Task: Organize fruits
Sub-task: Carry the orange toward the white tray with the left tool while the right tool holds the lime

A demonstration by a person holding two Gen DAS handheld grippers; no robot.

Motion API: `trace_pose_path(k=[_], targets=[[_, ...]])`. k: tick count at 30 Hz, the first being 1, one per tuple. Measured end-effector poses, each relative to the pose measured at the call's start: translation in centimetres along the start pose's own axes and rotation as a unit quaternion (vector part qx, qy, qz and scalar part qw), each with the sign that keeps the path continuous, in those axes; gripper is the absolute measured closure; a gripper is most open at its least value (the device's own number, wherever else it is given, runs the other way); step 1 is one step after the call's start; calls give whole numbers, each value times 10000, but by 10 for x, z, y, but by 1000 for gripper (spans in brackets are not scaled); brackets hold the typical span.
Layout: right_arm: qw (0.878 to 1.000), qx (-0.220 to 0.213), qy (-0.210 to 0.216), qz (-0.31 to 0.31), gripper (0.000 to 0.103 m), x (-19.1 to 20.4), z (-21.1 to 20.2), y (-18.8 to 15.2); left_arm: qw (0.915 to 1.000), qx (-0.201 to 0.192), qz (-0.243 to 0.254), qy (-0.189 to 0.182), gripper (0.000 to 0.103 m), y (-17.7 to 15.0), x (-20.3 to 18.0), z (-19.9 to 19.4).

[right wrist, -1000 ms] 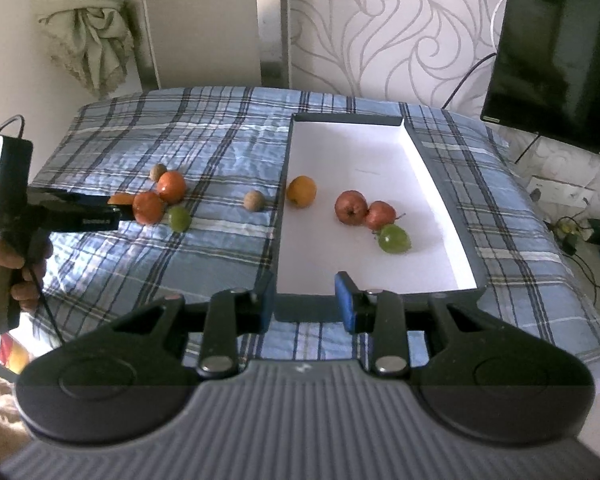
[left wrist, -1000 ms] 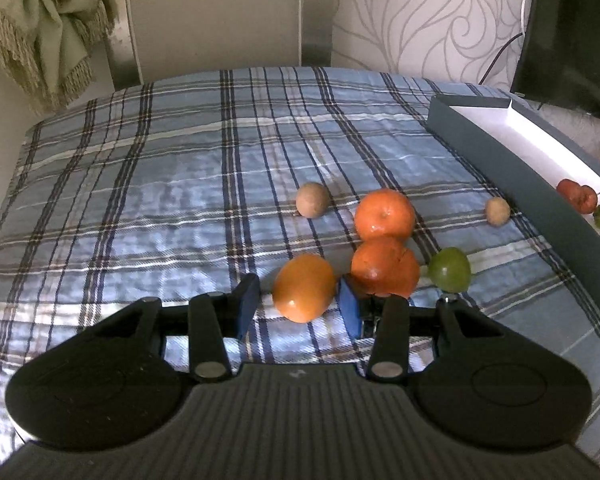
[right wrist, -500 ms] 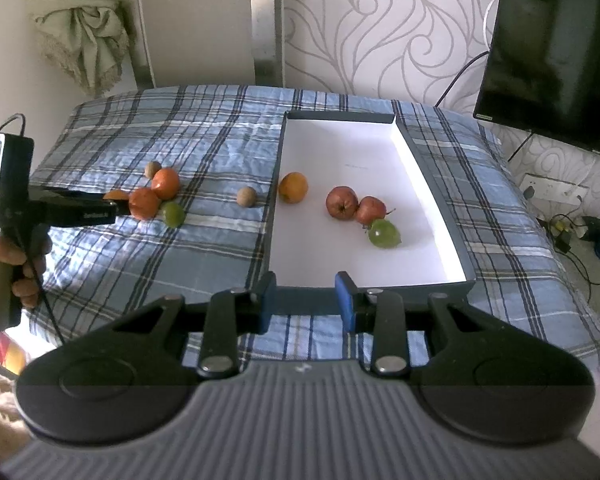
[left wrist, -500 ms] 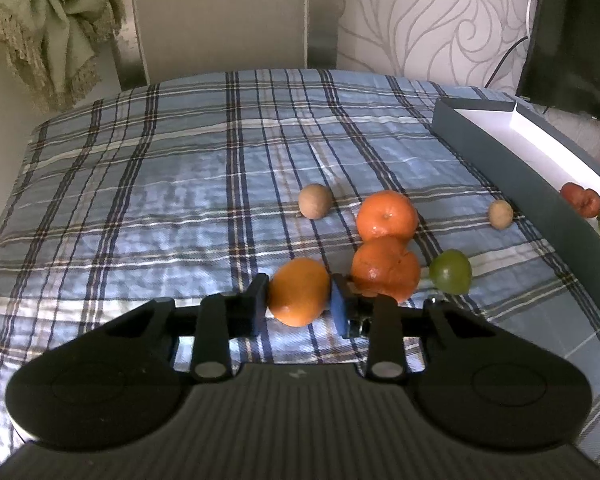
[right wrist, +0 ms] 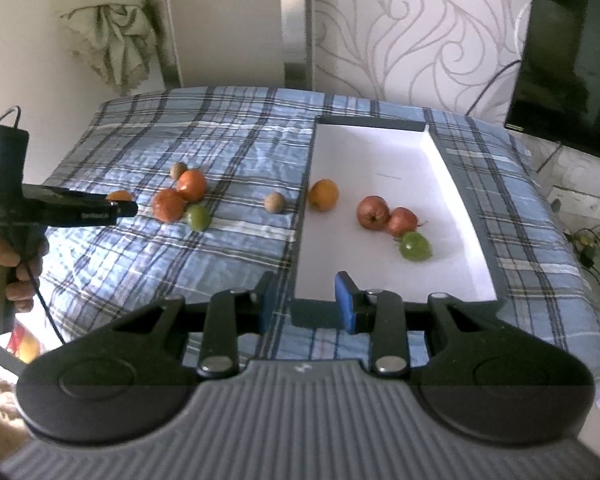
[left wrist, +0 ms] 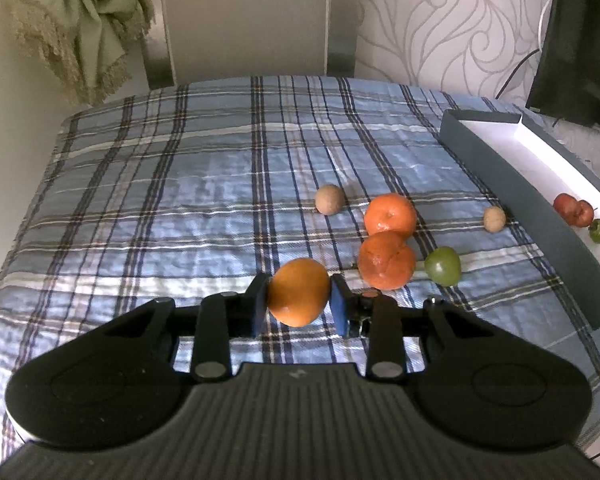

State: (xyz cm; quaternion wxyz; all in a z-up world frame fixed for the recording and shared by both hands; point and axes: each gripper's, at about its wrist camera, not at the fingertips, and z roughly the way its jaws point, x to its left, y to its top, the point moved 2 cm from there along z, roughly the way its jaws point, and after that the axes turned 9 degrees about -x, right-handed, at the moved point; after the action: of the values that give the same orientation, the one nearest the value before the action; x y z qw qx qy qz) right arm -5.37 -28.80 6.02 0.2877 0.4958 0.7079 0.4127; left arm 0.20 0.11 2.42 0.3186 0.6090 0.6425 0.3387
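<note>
My left gripper [left wrist: 299,300] is shut on an orange [left wrist: 298,298], held just above the blue plaid cloth [left wrist: 160,208]. Beyond it lie two tangerines [left wrist: 390,216] [left wrist: 386,260], a green fruit [left wrist: 443,266] and two small brown fruits [left wrist: 329,199] [left wrist: 494,219]. In the right wrist view the left gripper [right wrist: 116,208] shows at the far left in a hand [right wrist: 16,268]. My right gripper [right wrist: 306,300] hovers over the near rim of the white box [right wrist: 370,123], pads apart with nothing between them. The box holds an orange [right wrist: 323,195], two red apples [right wrist: 373,212] and a green fruit [right wrist: 414,246].
The box's dark grey wall [left wrist: 520,216] runs along the right side of the loose fruits. A dark television [right wrist: 572,48] hangs at the back right. A green fringed cloth [left wrist: 76,28] hangs at the back left. Cables and a socket [right wrist: 580,200] lie right of the bed.
The left gripper's pads closed onto the orange and it rose a little off the cloth. The right gripper stayed over the box's near rim, with its view drifting slightly.
</note>
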Motion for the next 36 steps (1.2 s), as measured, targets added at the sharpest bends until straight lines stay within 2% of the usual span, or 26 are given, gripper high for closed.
trace_pose_path(k=[15,25,30,36], targets=[[9953,157,855,-426,68,38,25,8,9990,42,-215,384,65,-8,16,-47],[9887,334,1256,-747,68,71,64,10,9975,109,-283,631,65,-13,29,-61],[9865,351,1309,-922,68,87,84,12,9969,82,-348,704,65,-13,36,-67],[9894,363,1094,-885,68,91,109,14,9964,106,-436,722,65,-17,44,-78]])
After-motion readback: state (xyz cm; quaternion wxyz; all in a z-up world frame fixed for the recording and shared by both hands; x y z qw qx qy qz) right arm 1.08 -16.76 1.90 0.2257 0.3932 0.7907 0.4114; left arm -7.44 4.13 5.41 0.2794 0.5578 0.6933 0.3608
